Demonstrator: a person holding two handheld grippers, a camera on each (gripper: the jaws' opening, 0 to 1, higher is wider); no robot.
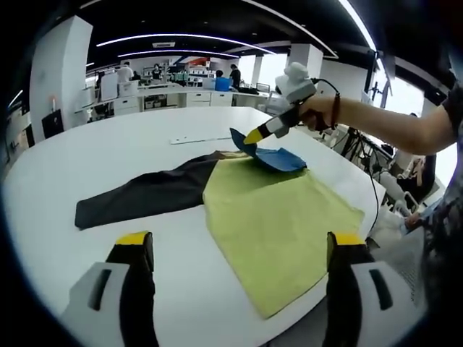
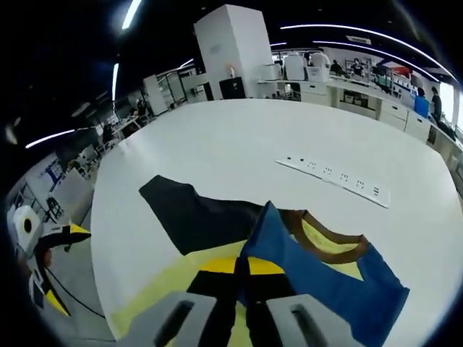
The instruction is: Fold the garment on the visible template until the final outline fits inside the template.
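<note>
I am holding my left gripper low over the near edge of the white table, its jaws spread wide and gripping nothing. Just beyond them the yellow-green template is lying flat, and the garment is lying partly across its far corner, a dark sleeve or body panel trailing off to the left onto bare table.

In the right gripper view I am pinching a blue fold of that garment with my right gripper, jaws pressed together on the cloth near the brown-trimmed neckline. The left gripper view is showing that same gripper lifting the blue edge clear of the template.

The fabric is draping and creasing freely, so I am judging it light, soft and limp; it will sag and slide unless I take it by a hem or corner and carry it low. The dark part left of the template looks the best hold for my free gripper.

Farther off, a white power strip is lying on the table, well apart from the cloth.
</note>
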